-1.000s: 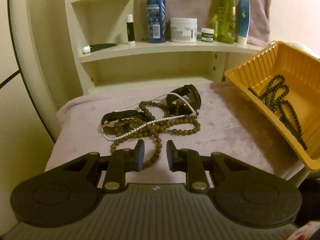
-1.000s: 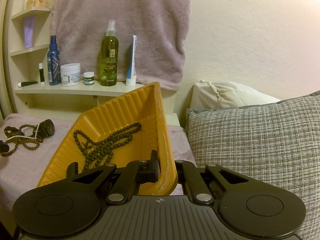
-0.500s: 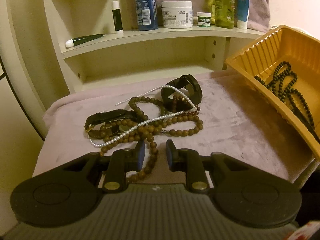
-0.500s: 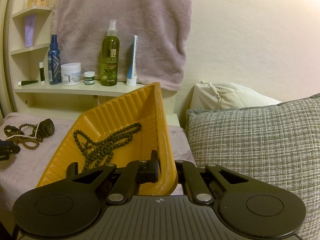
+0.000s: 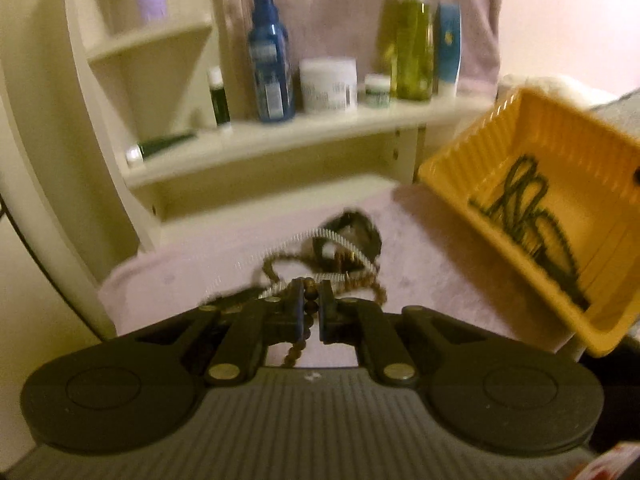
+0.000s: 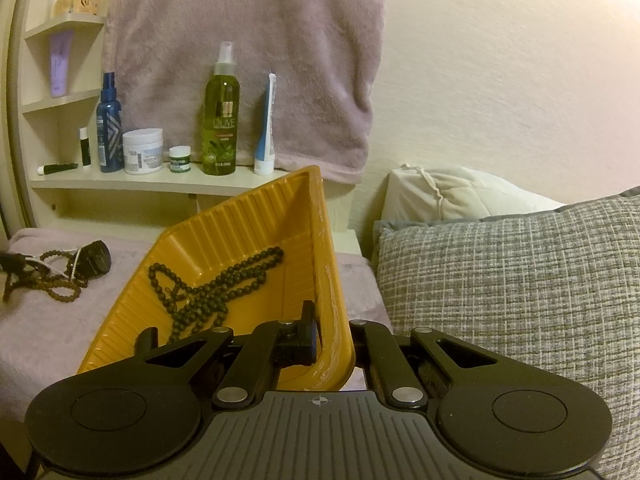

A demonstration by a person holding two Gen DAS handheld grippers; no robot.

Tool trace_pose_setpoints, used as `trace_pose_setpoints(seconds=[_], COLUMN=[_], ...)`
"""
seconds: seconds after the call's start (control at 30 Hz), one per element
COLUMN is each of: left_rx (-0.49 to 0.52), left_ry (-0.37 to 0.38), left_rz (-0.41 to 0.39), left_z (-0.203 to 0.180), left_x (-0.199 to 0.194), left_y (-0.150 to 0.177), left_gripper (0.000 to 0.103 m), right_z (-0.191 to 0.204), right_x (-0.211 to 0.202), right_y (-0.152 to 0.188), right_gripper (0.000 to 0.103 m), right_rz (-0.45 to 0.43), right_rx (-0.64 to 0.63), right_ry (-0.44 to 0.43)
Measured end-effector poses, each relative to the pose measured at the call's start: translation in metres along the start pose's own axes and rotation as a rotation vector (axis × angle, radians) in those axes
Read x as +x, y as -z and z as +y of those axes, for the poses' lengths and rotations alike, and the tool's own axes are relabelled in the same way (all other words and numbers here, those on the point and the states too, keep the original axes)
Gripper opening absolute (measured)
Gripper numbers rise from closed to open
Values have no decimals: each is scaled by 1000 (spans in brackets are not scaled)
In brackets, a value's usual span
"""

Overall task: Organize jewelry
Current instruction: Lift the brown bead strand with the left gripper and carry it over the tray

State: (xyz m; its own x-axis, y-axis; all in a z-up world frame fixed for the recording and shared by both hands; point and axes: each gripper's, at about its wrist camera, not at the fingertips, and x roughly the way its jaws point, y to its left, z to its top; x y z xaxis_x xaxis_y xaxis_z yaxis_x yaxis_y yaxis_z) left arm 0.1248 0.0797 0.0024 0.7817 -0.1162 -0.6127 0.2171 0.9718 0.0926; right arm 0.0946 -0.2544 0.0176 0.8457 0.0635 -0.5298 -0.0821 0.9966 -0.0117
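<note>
Biggest thing in the right wrist view is the grey checked pillow (image 6: 516, 280) on the right, with a cream pillow (image 6: 452, 192) tucked behind it. A mauve towel (image 6: 248, 60) hangs on the wall above a cream shelf (image 6: 132, 180) lined with toiletries: green spray bottle (image 6: 222, 116), blue bottle (image 6: 109, 124), white cream jar (image 6: 143, 151).

The yellow ribbed tray (image 6: 240, 240) is held tipped up over a mauve blanket (image 5: 432, 268). The right claw (image 6: 334, 342) is clamped tight on the tray's near right wall, one finger inside and one outside. A black bead necklace (image 6: 216, 288) lies on the tray floor.

Over on the blanket there's a jewelry tangle: a white pearl strand (image 5: 340, 240), a dark watch (image 5: 352, 228), and a brown bead necklace (image 5: 360, 280). The left claw (image 5: 309, 312) has just been closing and is now pinched on the brown bead necklace, a few beads showing between its fingers and a short run dangling below. That view's pretty blurry, so finer detail of the tangle is hard to make out.
</note>
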Motion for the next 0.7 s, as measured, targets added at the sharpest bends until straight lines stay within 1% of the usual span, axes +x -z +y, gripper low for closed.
trace_pose_setpoints(seconds=[0.23, 0.4, 0.53, 0.7], left_rx=[-63, -95, -84, -44], left_ry=[77, 122, 154, 206], left_rz=[-73, -129, -159, -201], left_z=[25, 33, 30, 14], left_x=[-36, -57, -69, -84], left_y=[-42, -67, -87, -111], left_gripper=[6, 6, 6, 6], right_z=[2, 2, 2, 2], right_x=[-2, -2, -2, -1], right_y=[0, 0, 0, 0], right_gripper=[5, 5, 5, 5], right_rz=[-6, -7, -8, -8], right_rx=[-2, -2, -3, -3], right_ry=[-1, -2, -2, -2])
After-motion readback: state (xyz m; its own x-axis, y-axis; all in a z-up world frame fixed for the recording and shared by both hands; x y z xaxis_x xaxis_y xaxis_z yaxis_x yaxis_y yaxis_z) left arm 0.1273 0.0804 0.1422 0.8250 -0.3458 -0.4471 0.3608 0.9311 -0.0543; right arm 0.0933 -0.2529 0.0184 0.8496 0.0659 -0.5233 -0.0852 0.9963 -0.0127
